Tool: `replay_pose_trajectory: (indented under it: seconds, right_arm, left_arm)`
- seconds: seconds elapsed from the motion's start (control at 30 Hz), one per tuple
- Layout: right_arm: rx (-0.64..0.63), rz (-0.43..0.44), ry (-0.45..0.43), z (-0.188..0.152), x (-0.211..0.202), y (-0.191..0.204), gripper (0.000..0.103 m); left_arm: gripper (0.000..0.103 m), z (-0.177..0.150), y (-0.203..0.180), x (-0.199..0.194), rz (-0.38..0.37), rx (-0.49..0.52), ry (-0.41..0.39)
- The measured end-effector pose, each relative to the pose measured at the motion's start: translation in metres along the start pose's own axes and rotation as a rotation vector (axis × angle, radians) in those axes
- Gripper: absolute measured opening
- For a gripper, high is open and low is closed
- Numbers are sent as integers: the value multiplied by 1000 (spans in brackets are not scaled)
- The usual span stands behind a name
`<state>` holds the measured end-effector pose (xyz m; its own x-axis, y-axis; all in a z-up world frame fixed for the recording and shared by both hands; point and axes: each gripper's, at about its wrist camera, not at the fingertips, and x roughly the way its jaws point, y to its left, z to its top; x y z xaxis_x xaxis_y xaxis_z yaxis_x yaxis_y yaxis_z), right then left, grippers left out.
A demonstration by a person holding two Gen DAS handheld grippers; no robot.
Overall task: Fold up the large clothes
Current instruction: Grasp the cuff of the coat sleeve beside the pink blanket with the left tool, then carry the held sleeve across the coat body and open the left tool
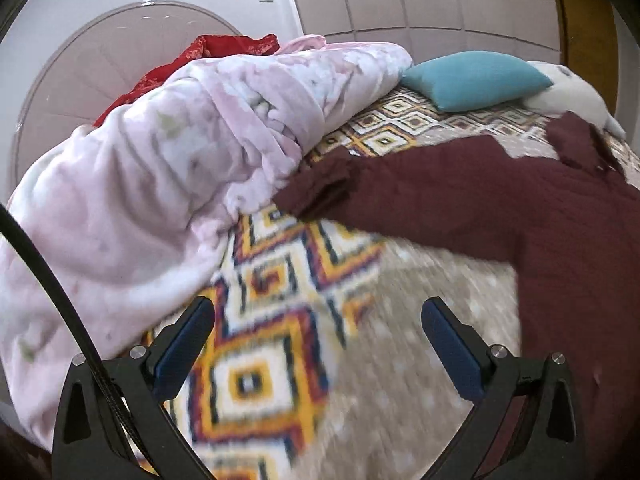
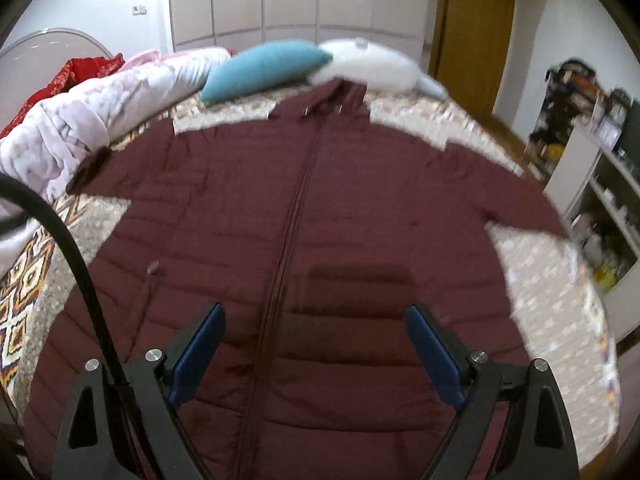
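Note:
A maroon quilted jacket point(image 2: 320, 208) lies flat and zipped on the bed, front up, sleeves spread out to both sides, hood toward the pillows. My right gripper point(image 2: 316, 316) is open and empty, hovering above the jacket's lower front near the zip. My left gripper point(image 1: 318, 312) is open and empty above the patterned bedspread point(image 1: 280, 320), to the left of the jacket point(image 1: 520, 208). The jacket's left sleeve cuff point(image 1: 316, 192) reaches toward a pink blanket.
A bunched pink blanket point(image 1: 160, 168) lies along the bed's left side with red cloth point(image 1: 208, 52) behind it. A teal pillow point(image 2: 264, 68) and a white plush toy point(image 2: 372, 64) sit at the head. Shelves point(image 2: 592, 184) stand at right.

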<state>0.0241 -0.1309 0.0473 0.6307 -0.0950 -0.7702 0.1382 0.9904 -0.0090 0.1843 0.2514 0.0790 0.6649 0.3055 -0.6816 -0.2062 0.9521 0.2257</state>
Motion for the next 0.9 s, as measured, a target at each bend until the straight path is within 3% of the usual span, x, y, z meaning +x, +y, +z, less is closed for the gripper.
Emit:
replay_pose_trajectory:
  seconds: [0.23, 0.6, 0.63, 0.7, 0.73, 0.77, 0.83, 0.9]
  right_arm:
    - [-6, 47, 77, -16, 43, 8, 94]
    - [-42, 50, 50, -21, 64, 12, 100]
    - [-47, 48, 49, -20, 65, 13, 101]
    - [-58, 42, 48, -21, 67, 16, 103]
    - [-64, 39, 48, -22, 68, 17, 103]
    - [-65, 38, 48, -22, 68, 17, 103]
    - [-63, 44, 47, -22, 69, 16, 103]
    - [-59, 50, 46, -22, 70, 15, 103]
  left_arm:
    - [102, 52, -2, 84, 49, 34, 55]
    - [99, 87, -21, 204, 139, 114, 124]
    - [92, 88, -21, 212, 143, 111, 137]
    - [63, 87, -19, 228, 141, 99, 185]
    - [36, 85, -17, 233, 122, 81, 214]
    - [20, 85, -16, 235, 117, 67, 225]
    - [14, 85, -17, 228, 138, 66, 215]
    - [12, 87, -19, 215, 112, 58, 213]
